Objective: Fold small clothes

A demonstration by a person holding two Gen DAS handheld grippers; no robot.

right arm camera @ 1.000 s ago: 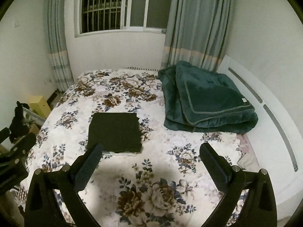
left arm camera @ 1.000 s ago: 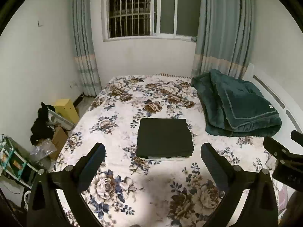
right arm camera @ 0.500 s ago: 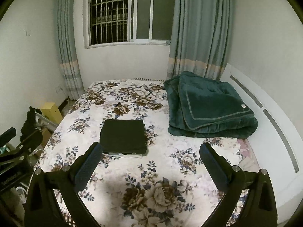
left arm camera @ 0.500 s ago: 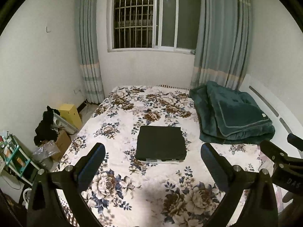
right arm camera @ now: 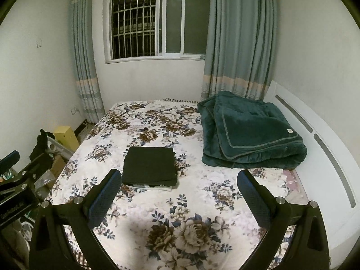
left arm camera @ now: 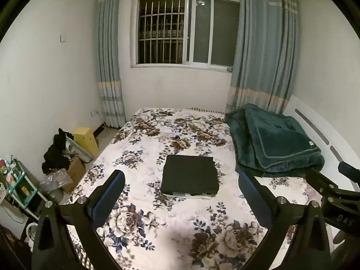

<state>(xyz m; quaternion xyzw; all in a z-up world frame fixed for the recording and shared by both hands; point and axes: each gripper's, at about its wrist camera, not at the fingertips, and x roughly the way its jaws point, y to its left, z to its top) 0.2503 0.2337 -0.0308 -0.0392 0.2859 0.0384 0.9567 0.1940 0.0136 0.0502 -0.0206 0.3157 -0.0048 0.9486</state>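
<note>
both grippers are pulling back and rising from the bed since a second ago, so the folded clothes are sitting smaller and farther off in each view and more of the window is showing. the left gripper (left arm camera: 181, 187) is hanging over the near part of the bed (left arm camera: 144, 204) with its fingers spread wide apart and nothing between them. the right gripper (right arm camera: 177, 186) is hanging the same way, fingers wide apart and holding nothing. the folded clothes (left arm camera: 190, 175), a dark square stack with a pale layer peeking out at its near edge, are lying flat in the middle of the flowered sheet, well apart from both tools. a green blanket (left arm camera: 276, 144) is lying bundled by the headboard (right arm camera: 319, 148), near the stack but not touching it. boxes (left arm camera: 86, 138) and dark cloth are sitting on the floor beside the bed.
</note>
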